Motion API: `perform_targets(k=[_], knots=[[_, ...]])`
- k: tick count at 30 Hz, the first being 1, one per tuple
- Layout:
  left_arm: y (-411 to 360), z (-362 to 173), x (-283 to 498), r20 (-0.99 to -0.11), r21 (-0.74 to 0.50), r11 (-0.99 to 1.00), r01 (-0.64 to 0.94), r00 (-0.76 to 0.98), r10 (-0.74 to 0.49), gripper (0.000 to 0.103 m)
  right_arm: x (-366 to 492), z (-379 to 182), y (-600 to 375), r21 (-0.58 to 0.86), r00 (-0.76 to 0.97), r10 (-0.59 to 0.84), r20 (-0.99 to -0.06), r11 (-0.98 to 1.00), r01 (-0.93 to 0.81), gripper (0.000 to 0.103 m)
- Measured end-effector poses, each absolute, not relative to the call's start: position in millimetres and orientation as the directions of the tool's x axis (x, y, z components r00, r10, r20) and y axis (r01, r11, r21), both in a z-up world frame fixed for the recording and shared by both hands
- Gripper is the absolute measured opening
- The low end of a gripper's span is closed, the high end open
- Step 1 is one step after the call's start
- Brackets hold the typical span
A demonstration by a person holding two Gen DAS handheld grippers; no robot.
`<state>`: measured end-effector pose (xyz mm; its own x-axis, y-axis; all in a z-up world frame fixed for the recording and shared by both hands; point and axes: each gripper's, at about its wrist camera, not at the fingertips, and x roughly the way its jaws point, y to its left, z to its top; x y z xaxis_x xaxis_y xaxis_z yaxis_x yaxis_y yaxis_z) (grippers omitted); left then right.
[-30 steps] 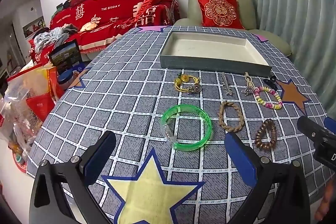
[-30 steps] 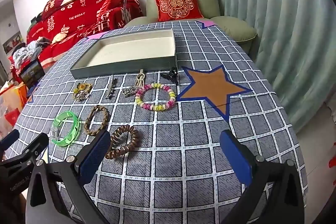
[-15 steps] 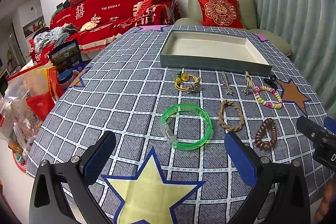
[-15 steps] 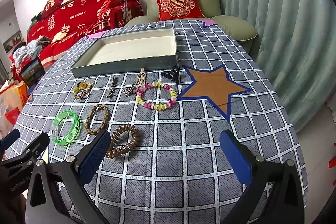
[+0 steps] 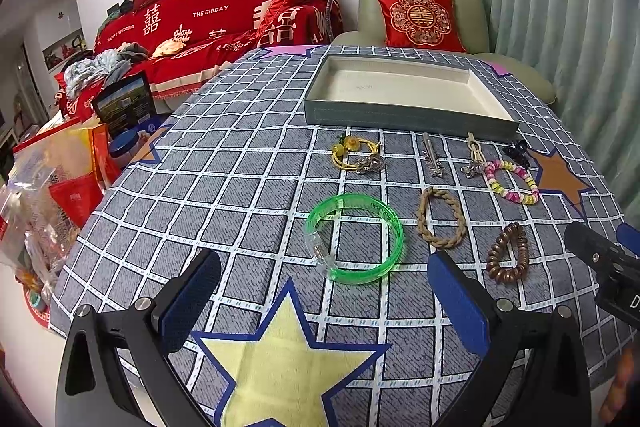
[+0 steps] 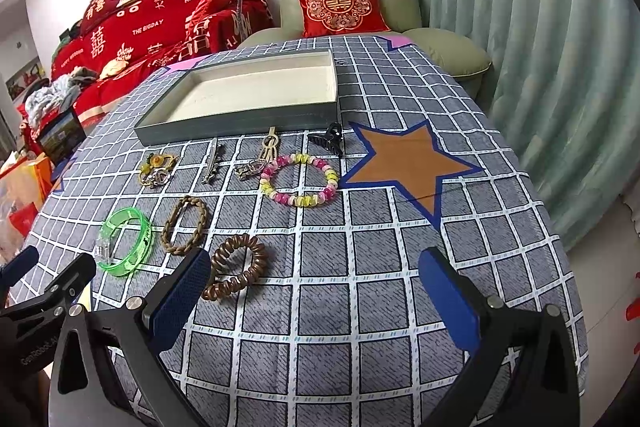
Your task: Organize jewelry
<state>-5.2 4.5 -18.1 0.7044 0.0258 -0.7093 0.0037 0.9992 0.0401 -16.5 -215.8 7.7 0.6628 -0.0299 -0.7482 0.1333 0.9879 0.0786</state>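
Note:
An empty grey tray [image 5: 404,118] with a cream inside stands at the back of the table; it also shows in the right wrist view [image 6: 240,125]. In front of it lie a green bangle [image 5: 354,238], a braided brown bracelet [image 5: 440,217], a brown spiral hair tie [image 6: 238,267], a pink and yellow bead bracelet [image 6: 299,179], a yellow charm piece [image 5: 356,155], a silver clip [image 5: 431,155], a keychain [image 5: 474,157] and a black claw clip [image 6: 330,143]. My left gripper [image 5: 324,301] is open and empty, just short of the bangle. My right gripper [image 6: 316,299] is open and empty beside the hair tie.
The table [image 6: 400,267] wears a grey checked cloth with star patches. A red sofa [image 5: 224,23] and a green armchair [image 5: 420,3] stand behind it. Bags [image 5: 52,187] sit on the floor to the left. A curtain [image 6: 540,47] hangs on the right.
The right gripper has crept slightly forward over the table. The left gripper has hardly moved. Both stay open.

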Motion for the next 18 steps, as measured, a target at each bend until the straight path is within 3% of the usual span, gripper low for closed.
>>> perform_targets(k=[18], knots=[[5.8, -23.1, -5.5, -0.715, 0.037, 0.999, -0.001, 0.699, 0.027, 0.103, -17.5, 2.6, -214.4, 0.083, 0.657, -0.027, -0.754, 0.987, 0.136, 0.103]])
